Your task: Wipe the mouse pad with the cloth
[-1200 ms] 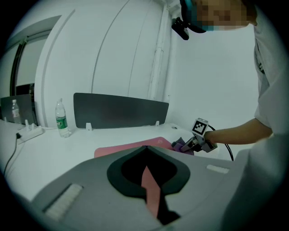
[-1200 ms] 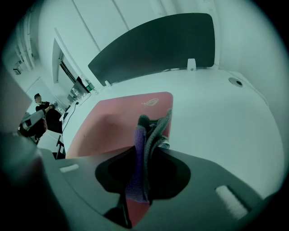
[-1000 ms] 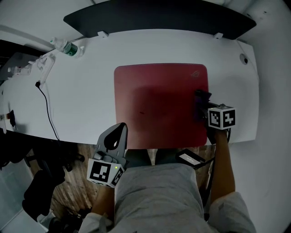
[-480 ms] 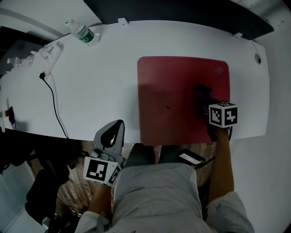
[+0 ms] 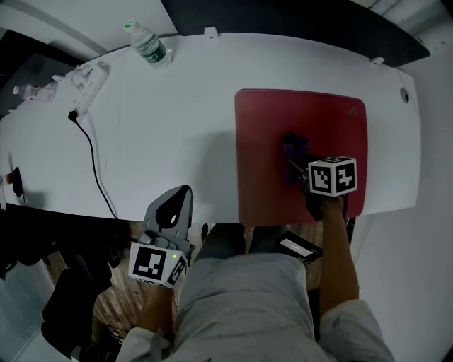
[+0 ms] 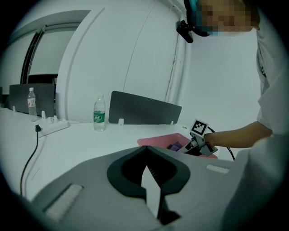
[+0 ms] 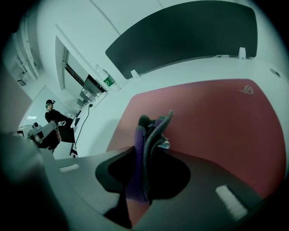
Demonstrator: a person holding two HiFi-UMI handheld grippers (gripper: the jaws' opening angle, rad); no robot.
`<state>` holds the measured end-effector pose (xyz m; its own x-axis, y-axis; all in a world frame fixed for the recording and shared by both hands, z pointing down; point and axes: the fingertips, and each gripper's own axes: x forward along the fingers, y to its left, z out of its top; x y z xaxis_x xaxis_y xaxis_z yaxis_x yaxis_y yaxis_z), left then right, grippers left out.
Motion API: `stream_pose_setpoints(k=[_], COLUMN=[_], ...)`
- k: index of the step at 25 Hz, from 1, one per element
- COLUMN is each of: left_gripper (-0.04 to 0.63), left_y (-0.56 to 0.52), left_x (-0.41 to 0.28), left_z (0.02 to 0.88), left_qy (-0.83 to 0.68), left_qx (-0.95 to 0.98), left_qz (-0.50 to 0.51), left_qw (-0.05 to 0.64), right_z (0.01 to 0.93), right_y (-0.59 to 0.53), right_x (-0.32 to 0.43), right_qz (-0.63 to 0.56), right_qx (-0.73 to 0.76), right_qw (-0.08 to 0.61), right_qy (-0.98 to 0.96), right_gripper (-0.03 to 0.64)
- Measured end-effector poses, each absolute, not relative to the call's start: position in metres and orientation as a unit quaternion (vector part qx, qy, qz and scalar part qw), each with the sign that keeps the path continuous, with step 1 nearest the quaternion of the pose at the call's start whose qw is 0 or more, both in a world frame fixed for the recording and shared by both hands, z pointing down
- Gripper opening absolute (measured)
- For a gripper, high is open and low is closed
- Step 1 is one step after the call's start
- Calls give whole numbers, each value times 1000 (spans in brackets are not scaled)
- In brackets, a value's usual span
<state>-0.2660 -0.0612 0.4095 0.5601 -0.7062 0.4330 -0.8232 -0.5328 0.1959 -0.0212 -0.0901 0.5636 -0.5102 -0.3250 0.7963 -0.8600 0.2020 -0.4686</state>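
Observation:
A dark red mouse pad (image 5: 269,120) (image 7: 212,117) lies on the right part of the white desk (image 5: 163,127). My right gripper (image 5: 299,166) (image 7: 144,189) is shut on a purple cloth (image 5: 294,150) (image 7: 146,144) and holds it on the middle of the pad. The cloth stands up folded between its jaws. My left gripper (image 5: 173,208) (image 6: 151,191) hangs at the desk's near edge, left of the pad, jaws closed on nothing. The left gripper view also shows the pad (image 6: 158,140) and the cloth (image 6: 175,145) in the distance.
A plastic water bottle (image 5: 147,44) (image 6: 99,113) and a white power strip (image 5: 88,81) with a black cable (image 5: 95,170) lie at the desk's far left. A dark panel (image 5: 297,21) runs along the back edge. A black device (image 5: 297,246) rests on the person's lap.
My right gripper has dragged the cloth leftward from the pad's right side towards its middle. The head view has shifted, so the desk appears further right. The left gripper stays put.

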Motion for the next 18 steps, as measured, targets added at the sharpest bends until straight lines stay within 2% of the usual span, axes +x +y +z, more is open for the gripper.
stream_pose_setpoints(k=[12, 18], left_gripper=[20, 20], left_y=[-58, -52], left_x=[-312, -319], left_z=[406, 407], left_qy=[-453, -459], left_qx=[859, 856], left_qz=[141, 137], left_qw=[190, 196], right_z=[563, 561], right_y=[-89, -89], right_x=[-132, -144], right_qz=[476, 472], right_qx=[351, 344], right_qw=[285, 288], right_qy=[-754, -759], right_gripper=[91, 91])
